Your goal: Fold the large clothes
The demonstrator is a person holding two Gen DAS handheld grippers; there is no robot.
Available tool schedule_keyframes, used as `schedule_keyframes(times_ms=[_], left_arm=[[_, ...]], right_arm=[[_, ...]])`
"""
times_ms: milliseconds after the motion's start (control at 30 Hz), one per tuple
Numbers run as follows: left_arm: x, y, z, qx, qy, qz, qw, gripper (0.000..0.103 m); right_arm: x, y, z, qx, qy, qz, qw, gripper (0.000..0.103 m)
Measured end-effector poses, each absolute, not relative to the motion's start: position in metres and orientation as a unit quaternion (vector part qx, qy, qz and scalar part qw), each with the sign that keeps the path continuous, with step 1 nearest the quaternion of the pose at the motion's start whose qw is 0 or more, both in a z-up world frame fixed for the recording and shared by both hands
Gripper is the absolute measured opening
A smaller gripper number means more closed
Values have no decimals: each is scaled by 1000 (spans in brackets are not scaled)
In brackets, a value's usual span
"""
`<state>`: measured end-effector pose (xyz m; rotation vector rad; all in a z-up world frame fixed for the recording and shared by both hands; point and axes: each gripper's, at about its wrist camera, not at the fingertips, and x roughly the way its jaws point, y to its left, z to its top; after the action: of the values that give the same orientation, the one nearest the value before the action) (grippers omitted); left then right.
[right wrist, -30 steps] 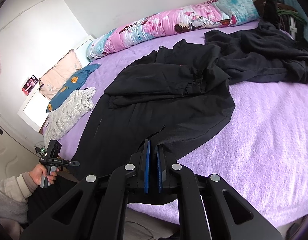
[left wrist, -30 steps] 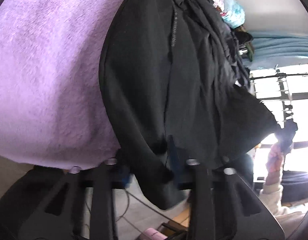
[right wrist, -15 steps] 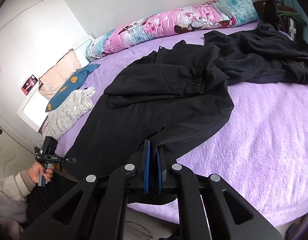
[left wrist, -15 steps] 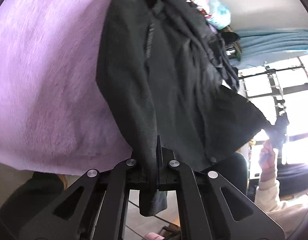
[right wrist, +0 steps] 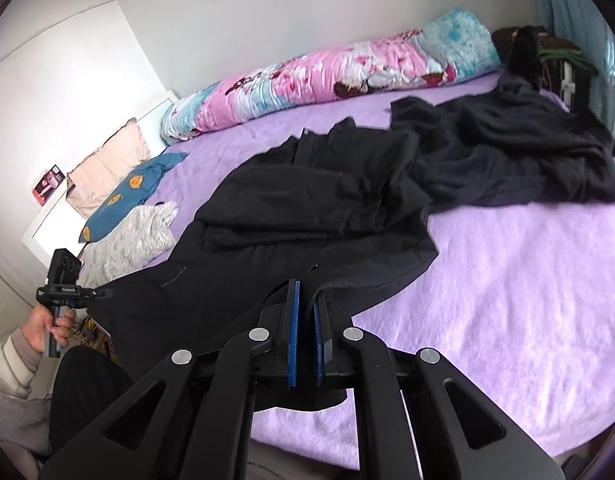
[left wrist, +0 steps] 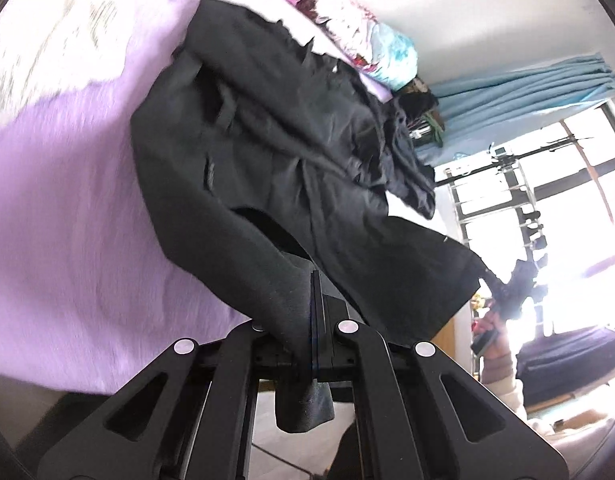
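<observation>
While its near hem is pinched at both corners, the black coat (right wrist: 307, 216) lies spread across the purple bed cover (right wrist: 507, 280), its long axis running from the near edge of the bed away toward the rolled floral duvet (right wrist: 327, 76) along the far wall. Its upper part is folded over itself in a thick band across the middle. The left gripper (left wrist: 313, 300) has just clamped its jaws on the hem's left corner; a flap of dark cloth hangs below them. The right gripper (right wrist: 305, 312) has its blue-padded jaws closed on the hem's right corner, which rises off the cover. In the right wrist view a hand (right wrist: 47, 328) shows the left gripper at the bed's near left edge.

A second black garment (right wrist: 527, 160) lies crumpled beyond the coat's right side, touching its folded part. Left of the coat sit a grey knitted item (right wrist: 127, 240), a blue cushion (right wrist: 127, 192) and a pale pink pillow (right wrist: 107, 168). To the coat's right the purple cover is bare up to the bed's edge. Blue curtains (left wrist: 527, 88) and a bright window (left wrist: 567, 200) stand beyond the far right corner.
</observation>
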<state>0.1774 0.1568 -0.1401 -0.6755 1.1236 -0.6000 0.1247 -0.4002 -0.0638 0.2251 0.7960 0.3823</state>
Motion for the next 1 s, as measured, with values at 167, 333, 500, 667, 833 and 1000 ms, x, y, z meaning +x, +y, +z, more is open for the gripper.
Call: schedule_keyframes(times_ms=[167,333,500,667,833,1000], left_arm=[[212,159,-104,-297,502,-267,767,3],[252,161,-79,-286,495,-266,776,3],[306,159,-59,-285,487,-262,783,3],[371,156,-47,-281,486,-238,792,4],[445,156,-53,-279,488,-219,797,4],[515,158,-80,-287,493,-198,797,4]], right_arm=[[144,-407,-47,92,371,161,910,6],[177,-415,-38,99,362,154,914,6],[221,-423,-32,113,356,145,916,6],[292,-435,-29,130,357,129,916,6],[368,-432,-31,121,357,117,919,6],[440,-427,-48,119,364,100,918,6]])
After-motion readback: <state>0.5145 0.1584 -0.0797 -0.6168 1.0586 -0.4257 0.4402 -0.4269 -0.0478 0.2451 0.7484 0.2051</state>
